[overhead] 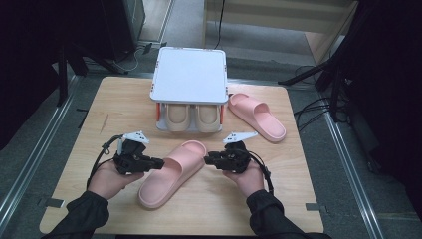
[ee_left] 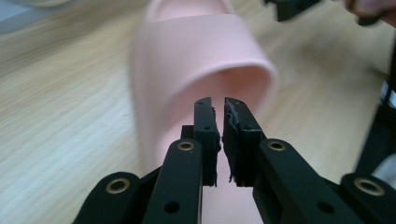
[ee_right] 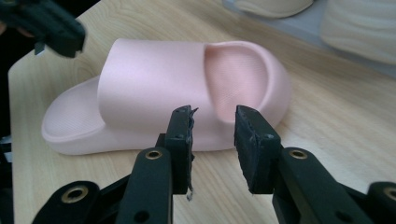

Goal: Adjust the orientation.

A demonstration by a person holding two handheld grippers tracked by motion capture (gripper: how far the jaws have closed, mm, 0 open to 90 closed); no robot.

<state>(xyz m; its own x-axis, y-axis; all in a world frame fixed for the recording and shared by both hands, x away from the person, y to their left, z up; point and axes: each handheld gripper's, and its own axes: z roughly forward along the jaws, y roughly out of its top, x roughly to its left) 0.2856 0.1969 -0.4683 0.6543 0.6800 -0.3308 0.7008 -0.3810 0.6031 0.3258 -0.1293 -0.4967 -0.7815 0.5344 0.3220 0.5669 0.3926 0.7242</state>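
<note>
The near slipper (overhead: 171, 173) lies mid-table between our grippers. Left gripper (ee_left: 218, 105): jaws nearly together, empty, over its heel. Right gripper (ee_right: 213, 116): jaws apart, short of its toe. Closing now, we'd likely just nudge it toward the rack (overhead: 189, 74).
</note>
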